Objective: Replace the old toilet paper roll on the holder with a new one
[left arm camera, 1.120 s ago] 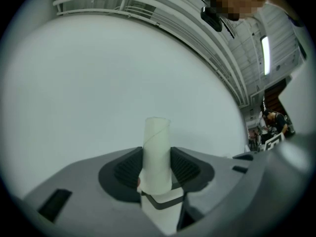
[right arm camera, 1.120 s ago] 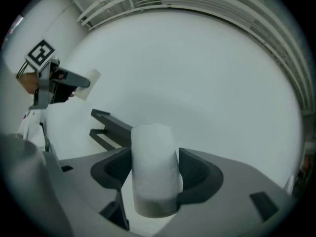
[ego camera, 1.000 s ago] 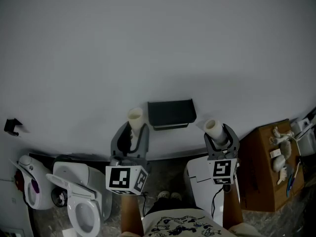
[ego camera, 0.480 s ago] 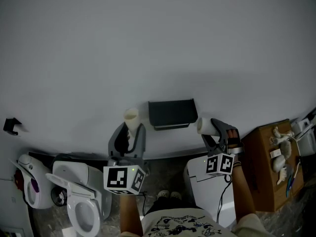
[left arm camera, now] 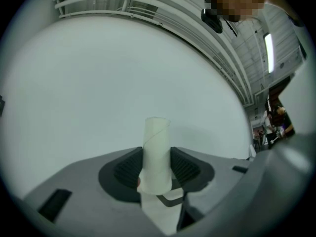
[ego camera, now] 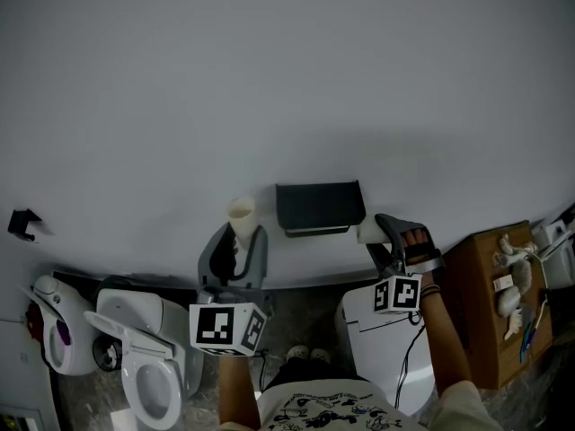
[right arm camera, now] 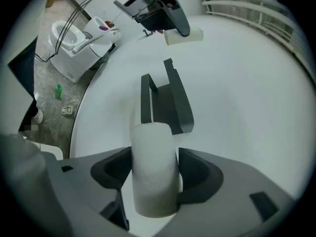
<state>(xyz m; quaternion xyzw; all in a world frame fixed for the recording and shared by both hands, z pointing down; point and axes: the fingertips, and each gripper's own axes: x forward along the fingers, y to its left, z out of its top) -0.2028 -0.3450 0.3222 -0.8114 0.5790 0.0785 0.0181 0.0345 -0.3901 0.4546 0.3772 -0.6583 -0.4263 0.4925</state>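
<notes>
The new white toilet paper roll (right arm camera: 153, 181) is pinched in the right gripper (right arm camera: 154, 158), just beside the bare dark grey wall holder (right arm camera: 168, 102). The left gripper (left arm camera: 157, 169) clamps the old thin pale tube (left arm camera: 157, 142), off to the holder's other side. Removal looks done; mounting the new roll is left.

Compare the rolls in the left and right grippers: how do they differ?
The left roll is a slim tube; the right roll is thicker. In the head view the left roll stands upright, while the right roll lies sideways beside the holder. Both are white and clamped between jaws.
</notes>
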